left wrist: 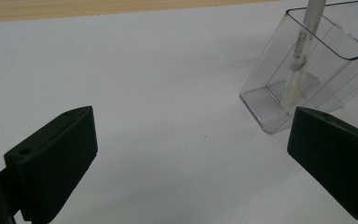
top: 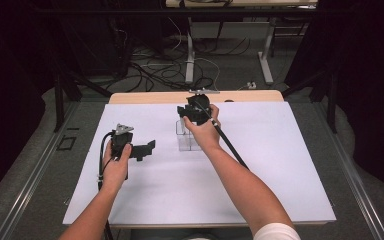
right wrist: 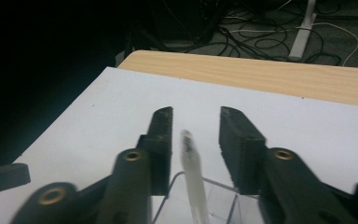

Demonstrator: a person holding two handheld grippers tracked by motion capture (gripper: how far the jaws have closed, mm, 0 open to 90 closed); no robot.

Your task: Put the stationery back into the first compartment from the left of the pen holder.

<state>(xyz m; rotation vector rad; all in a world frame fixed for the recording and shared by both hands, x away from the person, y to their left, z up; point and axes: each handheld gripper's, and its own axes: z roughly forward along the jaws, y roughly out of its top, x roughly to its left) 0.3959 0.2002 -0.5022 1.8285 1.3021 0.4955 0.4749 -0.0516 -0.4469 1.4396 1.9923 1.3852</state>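
On the left, the left claw (top: 147, 149) is resting low over the big white sheet (top: 260, 170) that is covering the wooden table (top: 145, 96). Its two black jaws are standing wide open, and nothing is sitting between them. Past them, the clear plastic box (left wrist: 307, 74) is standing upright on the sheet, with the see-through white pen (left wrist: 300, 56) leaning inside it. Further right, the right claw (right wrist: 196, 140) is hanging just above that box. Its jaws are sitting partly open, and the pen top is poking up between them, but the pads (right wrist: 164, 140) are not pressing on it.
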